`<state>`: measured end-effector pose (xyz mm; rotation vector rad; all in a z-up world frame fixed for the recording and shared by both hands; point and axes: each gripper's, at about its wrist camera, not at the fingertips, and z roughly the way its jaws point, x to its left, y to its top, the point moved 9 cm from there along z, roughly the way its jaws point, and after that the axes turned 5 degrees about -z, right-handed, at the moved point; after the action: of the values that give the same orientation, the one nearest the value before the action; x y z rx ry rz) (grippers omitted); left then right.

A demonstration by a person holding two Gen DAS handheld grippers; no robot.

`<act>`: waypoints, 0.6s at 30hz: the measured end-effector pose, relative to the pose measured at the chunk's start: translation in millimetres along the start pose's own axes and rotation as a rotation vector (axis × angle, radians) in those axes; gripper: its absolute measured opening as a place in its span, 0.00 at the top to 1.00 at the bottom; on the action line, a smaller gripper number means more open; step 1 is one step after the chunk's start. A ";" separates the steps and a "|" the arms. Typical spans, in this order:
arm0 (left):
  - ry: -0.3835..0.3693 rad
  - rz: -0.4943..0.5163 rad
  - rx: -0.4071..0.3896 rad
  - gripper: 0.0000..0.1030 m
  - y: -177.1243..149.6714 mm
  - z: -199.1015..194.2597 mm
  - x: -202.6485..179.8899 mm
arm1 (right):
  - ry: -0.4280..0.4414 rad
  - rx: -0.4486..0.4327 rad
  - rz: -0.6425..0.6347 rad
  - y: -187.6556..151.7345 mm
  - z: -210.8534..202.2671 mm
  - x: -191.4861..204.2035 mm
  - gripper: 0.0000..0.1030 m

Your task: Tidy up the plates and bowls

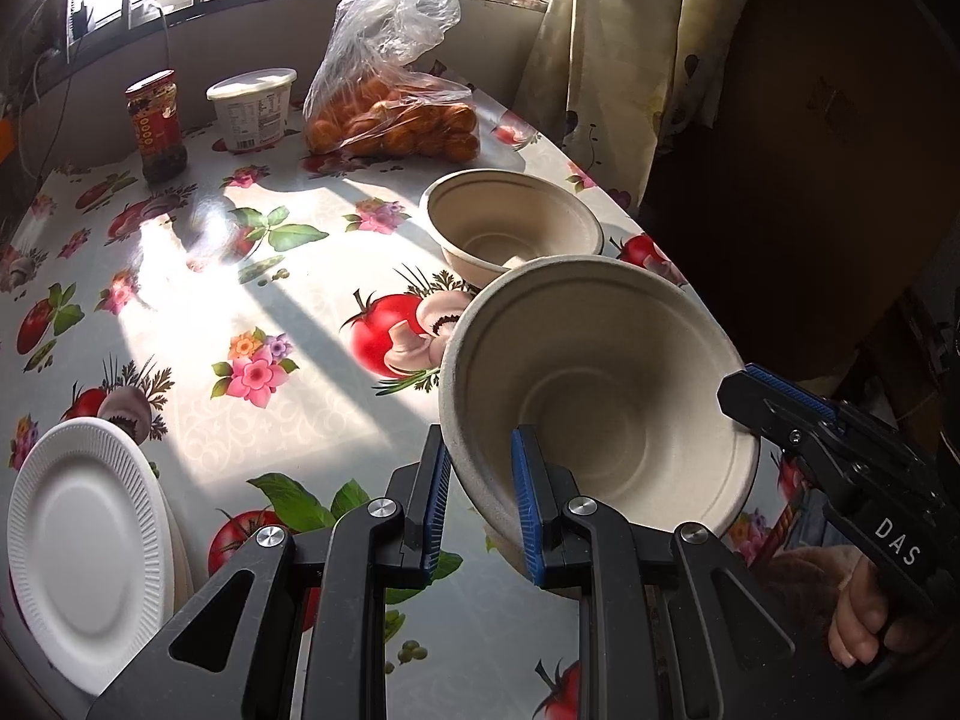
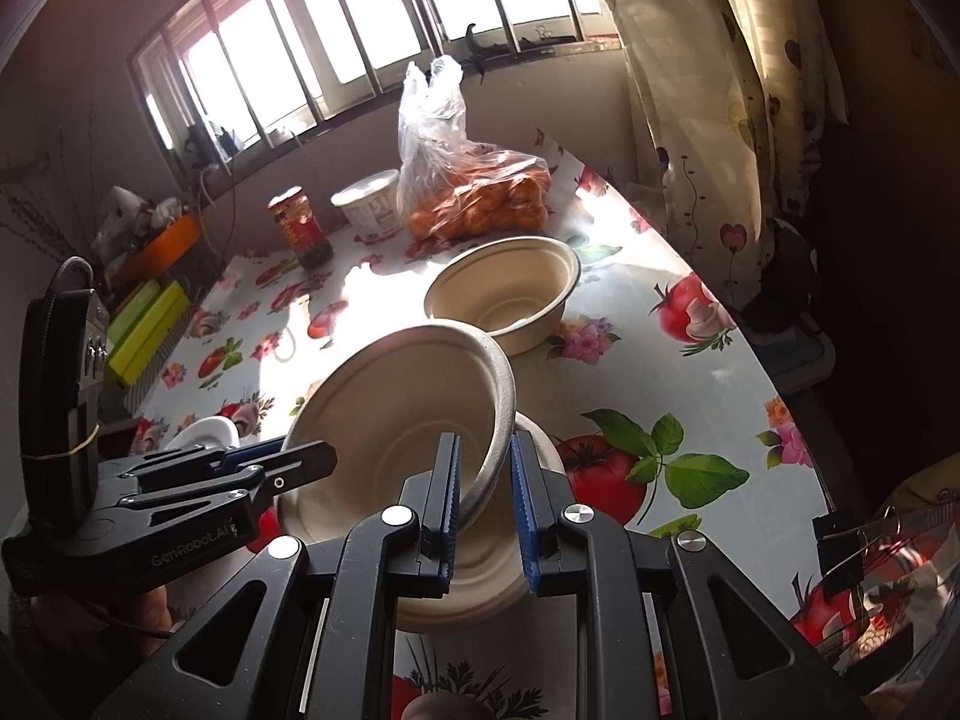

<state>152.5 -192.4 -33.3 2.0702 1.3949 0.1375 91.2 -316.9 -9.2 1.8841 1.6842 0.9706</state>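
Tilted bowl (image 1: 594,396) held off the table (image 1: 288,312).
Left gripper (image 1: 480,504) and right gripper (image 2: 485,504) both pinch its rim; second bowl (image 1: 513,228) sits beyond.

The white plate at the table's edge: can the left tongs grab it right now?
Probably not yet. The left tongs are shut on the rim of the tilted bowl, which the right tongs pinch too. The white plate lies uncovered nearby, but the bowl must go down first.

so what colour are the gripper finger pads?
Blue, ribbed pads on black fingers; clearest in the right wrist view.
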 end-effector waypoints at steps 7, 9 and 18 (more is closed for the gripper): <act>0.000 0.004 0.011 0.79 -4.6 1.6 -4.7 | -0.002 0.009 0.012 -7.5 -1.4 -4.1 0.83; 0.002 0.010 0.016 0.79 -6.5 3.2 -6.7 | -0.005 0.013 0.018 -10.4 -1.1 -5.6 0.83; 0.013 0.020 0.039 0.79 -13.4 10.1 -9.1 | -0.008 0.041 0.032 -22.8 5.0 -13.4 0.83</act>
<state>142.0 -201.5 -46.4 2.1190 1.3958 0.1331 79.3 -325.5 -31.7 1.9442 1.6858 0.9463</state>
